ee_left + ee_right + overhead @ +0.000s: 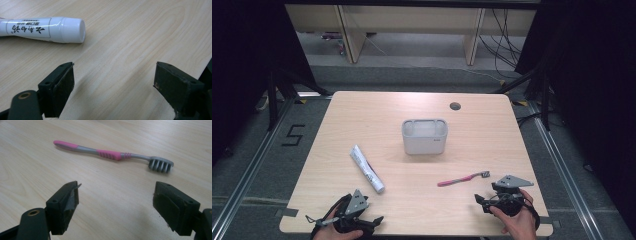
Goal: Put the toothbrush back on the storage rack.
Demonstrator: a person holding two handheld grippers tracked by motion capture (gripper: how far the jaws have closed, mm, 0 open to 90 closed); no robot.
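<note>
I have both hands low at the table's (362,110) near edge, the left gripper (113,82) by the near-left corner with jaws spread wide behind the toothpaste tube (42,28), the right gripper (116,205) by the near-right corner, jaws likewise released, facing the pink toothbrush (110,153).

Looks like a lab recording bay: black curtains (597,75) on both sides, a taped "5" (293,135) on grey floor by the table's (377,107) left edge, loose cables (504,40) under benches (412,22) beyond its far edge.
</note>
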